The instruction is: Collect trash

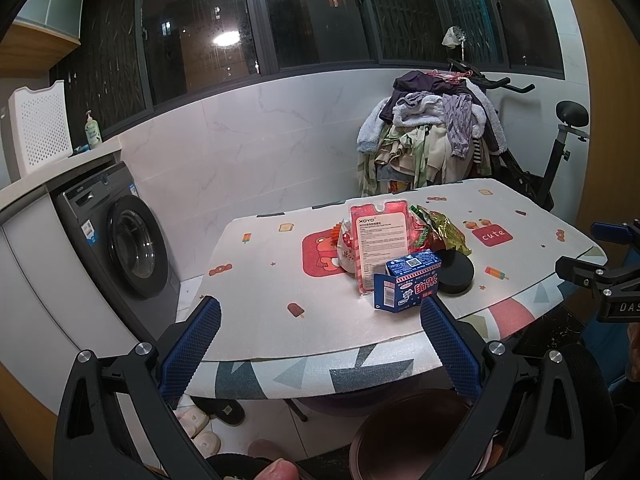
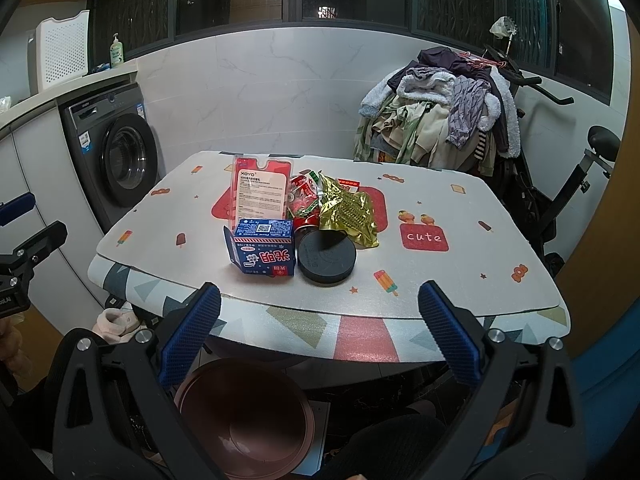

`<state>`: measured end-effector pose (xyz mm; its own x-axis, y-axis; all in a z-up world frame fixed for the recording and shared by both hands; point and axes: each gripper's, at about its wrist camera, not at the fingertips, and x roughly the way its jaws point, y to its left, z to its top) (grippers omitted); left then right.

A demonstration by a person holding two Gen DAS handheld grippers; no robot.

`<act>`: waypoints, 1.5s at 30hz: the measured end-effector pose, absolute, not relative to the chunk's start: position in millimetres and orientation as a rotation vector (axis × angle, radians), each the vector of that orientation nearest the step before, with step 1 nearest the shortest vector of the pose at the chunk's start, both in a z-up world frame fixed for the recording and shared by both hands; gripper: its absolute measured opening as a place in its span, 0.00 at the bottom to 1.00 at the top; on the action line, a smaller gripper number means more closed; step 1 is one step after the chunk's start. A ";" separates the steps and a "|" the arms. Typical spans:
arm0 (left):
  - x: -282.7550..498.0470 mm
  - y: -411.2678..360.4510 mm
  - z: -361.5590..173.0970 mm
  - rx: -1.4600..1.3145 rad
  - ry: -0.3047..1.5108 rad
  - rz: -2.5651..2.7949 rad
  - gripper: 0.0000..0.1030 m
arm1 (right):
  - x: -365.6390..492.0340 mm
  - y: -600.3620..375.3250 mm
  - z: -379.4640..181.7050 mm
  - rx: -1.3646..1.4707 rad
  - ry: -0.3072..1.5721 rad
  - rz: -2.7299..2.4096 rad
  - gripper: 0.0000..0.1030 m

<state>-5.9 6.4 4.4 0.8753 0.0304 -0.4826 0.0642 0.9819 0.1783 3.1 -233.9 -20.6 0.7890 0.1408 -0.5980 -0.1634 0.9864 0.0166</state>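
Closest to us, our left tool (image 1: 320, 340) and our right tool (image 2: 319, 326) both hang in front of the tabletop (image 2: 460, 280) with their blue fingers (image 2: 192, 332) spread wide apart, holding nothing. Under the tabletop edge sits a brown bin (image 2: 244, 416) on the floor. The trash lies together in the middle of the tabletop: a blue box (image 2: 262, 246) stands just beside a round black lid (image 2: 326, 258). Behind them a pink card pack (image 2: 260, 190) stands up, next to red wrappers (image 2: 304, 200) and a crinkly gold wrapper (image 2: 348, 210). Farther back we see a washing machine (image 2: 116, 152) on the left and a pile of clothes (image 2: 436, 120) on the right.
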 end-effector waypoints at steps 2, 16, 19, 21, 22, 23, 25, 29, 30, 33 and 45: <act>-5.9 6.3 4.2 0.192 0.505 -0.017 0.95 | 3.2 -233.9 -20.6 -0.037 0.641 0.164 0.95; 23.3 13.1 -17.7 0.167 0.478 -0.087 0.95 | 16.5 -245.7 -49.0 0.029 0.656 0.200 0.95; 32.9 19.8 -24.2 0.113 0.466 -0.118 0.95 | 29.9 -249.1 -64.8 0.030 0.687 0.194 0.95; 38.0 22.3 -28.0 0.103 0.454 -0.115 0.95 | 39.9 -251.8 -75.5 0.031 0.720 0.192 0.95; 42.2 23.0 -31.8 0.112 0.458 -0.109 0.95 | 44.9 -252.9 -80.9 0.036 0.736 0.195 0.95; 46.9 23.1 -35.1 0.121 0.469 -0.108 0.95 | 48.6 -252.6 -83.7 0.036 0.746 0.198 0.95; 56.4 23.7 -43.0 0.125 0.504 -0.120 0.95 | 59.6 -253.3 -92.2 0.019 0.762 0.184 0.95; 72.4 25.8 -58.8 0.104 0.555 -0.116 0.95 | 91.7 -252.3 -115.4 -0.040 0.780 0.158 0.95; 75.2 27.1 -62.1 0.096 0.565 -0.109 0.95 | 97.8 -252.4 -119.6 -0.041 0.785 0.161 0.95; 83.6 34.0 -71.8 0.043 0.580 -0.115 0.95 | 129.0 -250.2 -139.0 -0.041 0.811 0.187 0.95; 112.3 44.9 -95.4 -0.040 0.637 -0.129 0.95 | 223.3 -214.5 -194.4 -0.150 0.919 0.218 0.95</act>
<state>112.3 44.9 -95.4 0.7960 -0.1326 -0.5906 0.1082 0.9912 -0.0767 223.3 -214.5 -194.4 0.5866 0.1225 -0.8006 -0.2503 0.9675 -0.0353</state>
